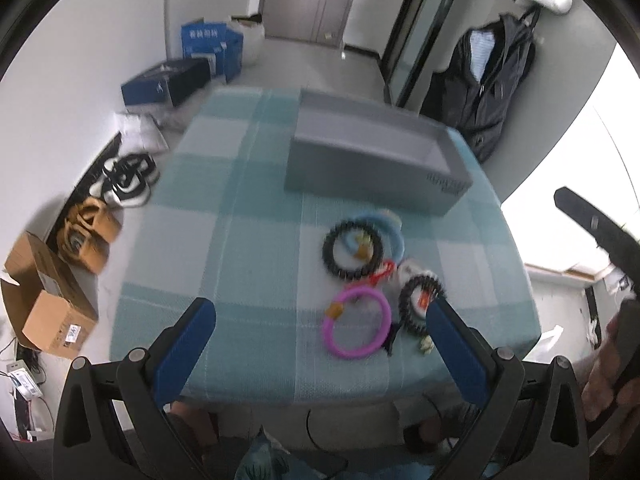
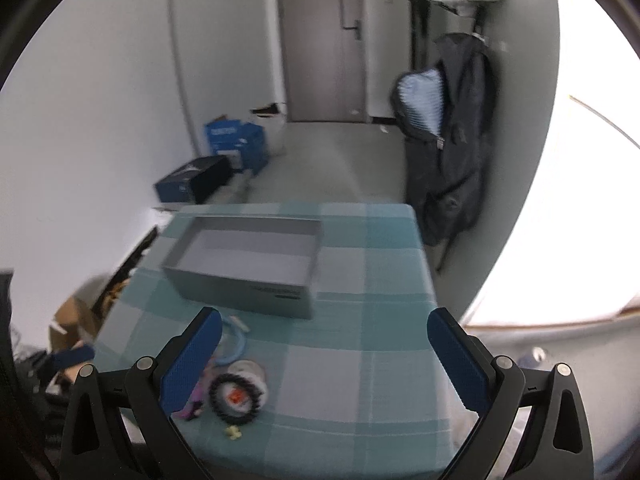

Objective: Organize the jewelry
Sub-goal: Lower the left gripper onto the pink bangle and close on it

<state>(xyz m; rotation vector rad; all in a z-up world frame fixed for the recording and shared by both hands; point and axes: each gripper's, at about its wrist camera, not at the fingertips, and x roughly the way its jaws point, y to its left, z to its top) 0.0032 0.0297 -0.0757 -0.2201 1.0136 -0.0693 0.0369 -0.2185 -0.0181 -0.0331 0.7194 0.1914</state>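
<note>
Both grippers are held above the near edge of the table (image 1: 248, 240), which is covered by a teal-and-white checked cloth. The left gripper (image 1: 320, 312) is spread wide, nothing between its blue pads. The right gripper (image 2: 324, 322) is likewise spread wide and empty.

The jewelry is clustered toward the near right part of the table as seen in the left wrist view. Nearest lies a pink bracelet (image 1: 357, 322); just beside it, to the right, a small black beaded bracelet (image 1: 420, 304) is partly hidden by the left gripper's right finger. Behind these a larger black beaded bracelet (image 1: 352, 249) overlaps a light blue ring (image 1: 390, 230). Small red and white pieces lie between them, too blurred to identify.

Farther back, a grey open box (image 1: 372, 160) stands on the table, apparently empty.
</note>
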